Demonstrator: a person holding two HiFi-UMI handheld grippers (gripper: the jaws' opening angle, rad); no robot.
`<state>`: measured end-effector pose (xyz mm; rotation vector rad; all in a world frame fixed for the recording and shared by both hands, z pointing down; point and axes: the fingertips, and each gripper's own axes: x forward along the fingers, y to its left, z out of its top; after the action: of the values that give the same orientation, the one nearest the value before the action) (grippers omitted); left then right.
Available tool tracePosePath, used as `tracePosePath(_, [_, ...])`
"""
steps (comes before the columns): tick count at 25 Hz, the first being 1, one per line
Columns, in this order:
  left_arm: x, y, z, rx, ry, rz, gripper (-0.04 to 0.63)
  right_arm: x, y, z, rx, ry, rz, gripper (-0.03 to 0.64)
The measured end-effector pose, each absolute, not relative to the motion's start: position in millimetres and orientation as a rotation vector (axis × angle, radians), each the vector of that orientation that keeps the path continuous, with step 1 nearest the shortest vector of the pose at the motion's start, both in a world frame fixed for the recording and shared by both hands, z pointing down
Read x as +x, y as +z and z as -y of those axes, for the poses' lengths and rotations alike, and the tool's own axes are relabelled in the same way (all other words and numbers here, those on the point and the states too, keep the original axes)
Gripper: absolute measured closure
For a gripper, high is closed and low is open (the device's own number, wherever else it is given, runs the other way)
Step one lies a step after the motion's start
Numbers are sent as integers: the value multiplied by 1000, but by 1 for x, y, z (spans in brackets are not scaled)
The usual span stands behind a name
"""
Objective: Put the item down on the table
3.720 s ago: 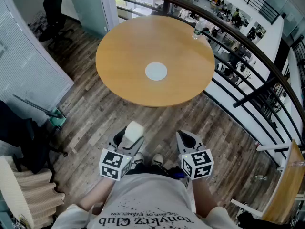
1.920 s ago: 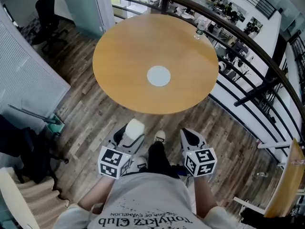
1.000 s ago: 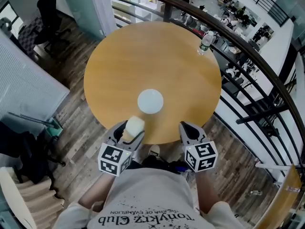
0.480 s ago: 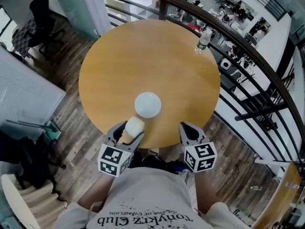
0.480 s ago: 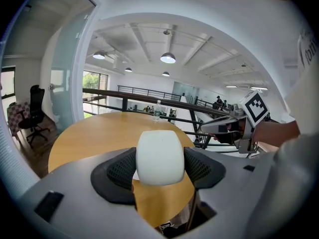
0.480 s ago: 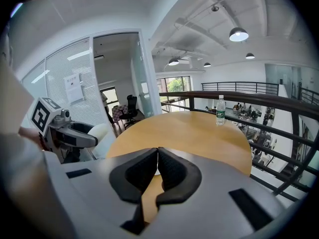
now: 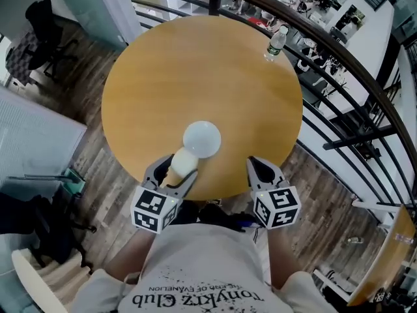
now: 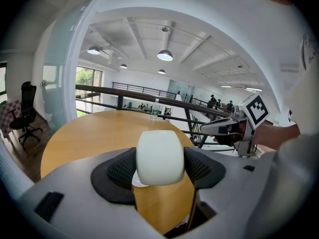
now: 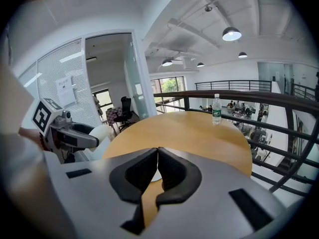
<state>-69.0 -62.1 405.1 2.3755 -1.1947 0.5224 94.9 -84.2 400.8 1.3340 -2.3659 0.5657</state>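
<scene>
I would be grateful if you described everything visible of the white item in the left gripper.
The white item is a smooth, matte, off-white block with rounded corners and gently bulging sides; its material cannot be told. The left gripper holds it, a dark textured jaw pressed on each side. It sits level, raised over the near edge of the round wooden table, just short of a white disc. Only the jaws appear to touch it.
</scene>
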Motion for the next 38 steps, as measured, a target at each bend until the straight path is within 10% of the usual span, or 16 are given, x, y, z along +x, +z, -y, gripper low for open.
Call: tracePosePath(38, [-50, 507, 135, 2324, 720, 1011, 287, 103, 469, 140, 1382, 709, 2250, 592])
